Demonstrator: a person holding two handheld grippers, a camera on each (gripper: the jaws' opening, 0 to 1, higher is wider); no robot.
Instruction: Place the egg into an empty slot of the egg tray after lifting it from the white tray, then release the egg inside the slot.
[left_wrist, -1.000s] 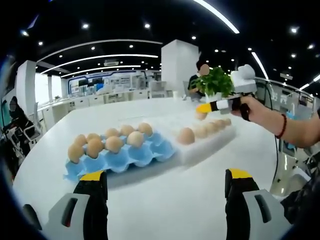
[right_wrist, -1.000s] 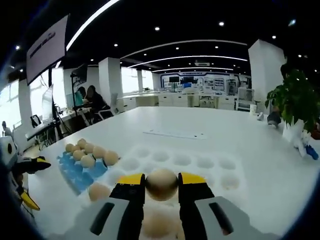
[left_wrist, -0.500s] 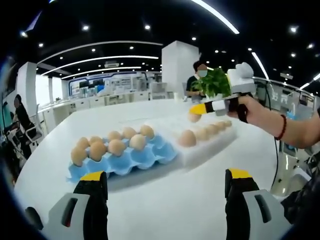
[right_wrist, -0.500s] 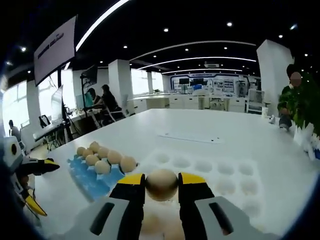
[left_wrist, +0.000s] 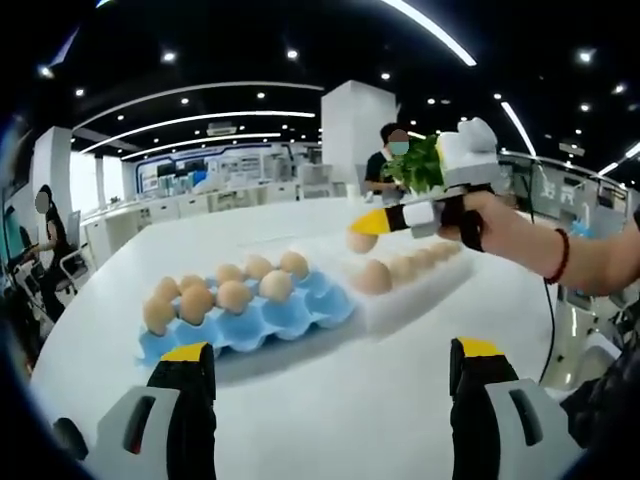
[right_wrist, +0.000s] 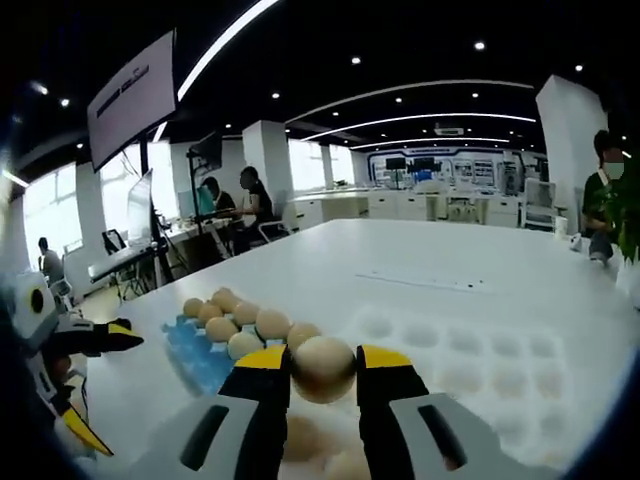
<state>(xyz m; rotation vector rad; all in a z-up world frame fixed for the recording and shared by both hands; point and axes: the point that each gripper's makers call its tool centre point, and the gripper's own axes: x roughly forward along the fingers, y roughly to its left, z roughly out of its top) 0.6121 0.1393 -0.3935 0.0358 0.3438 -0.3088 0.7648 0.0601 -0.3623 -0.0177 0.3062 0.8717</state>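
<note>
The right gripper (right_wrist: 322, 372) clamps a brown egg (right_wrist: 323, 368) between its yellow-tipped jaws, held in the air above the white tray (right_wrist: 470, 360). Beyond the jaws and to their left sits the blue egg tray (right_wrist: 200, 352), its eggs in two rows.

Compared with a second ago, the egg tray lies nearer the jaws in the right gripper view, and the white tray's hollows have slid to the right. In the left gripper view the right gripper (left_wrist: 365, 222) and its egg (left_wrist: 362, 240) have moved leftward from the far end of the white tray (left_wrist: 400, 300) towards the egg tray (left_wrist: 250, 318).

The left gripper (left_wrist: 325, 365) stands with its jaws wide apart and nothing between them, above bare table (left_wrist: 330, 400). Its view shows the hand (left_wrist: 500, 225) holding the right gripper, a red band on the wrist, a row of eggs resting in the white tray, and a green plant (left_wrist: 415, 165) behind. The right gripper view shows the left gripper (right_wrist: 75, 345) at its far left edge, and the white tray's empty round hollows from above.

The table is white and broad. Around it spreads a large open office with white columns, curved ceiling light strips, a hanging screen (right_wrist: 135, 100) and people seated at desks.
</note>
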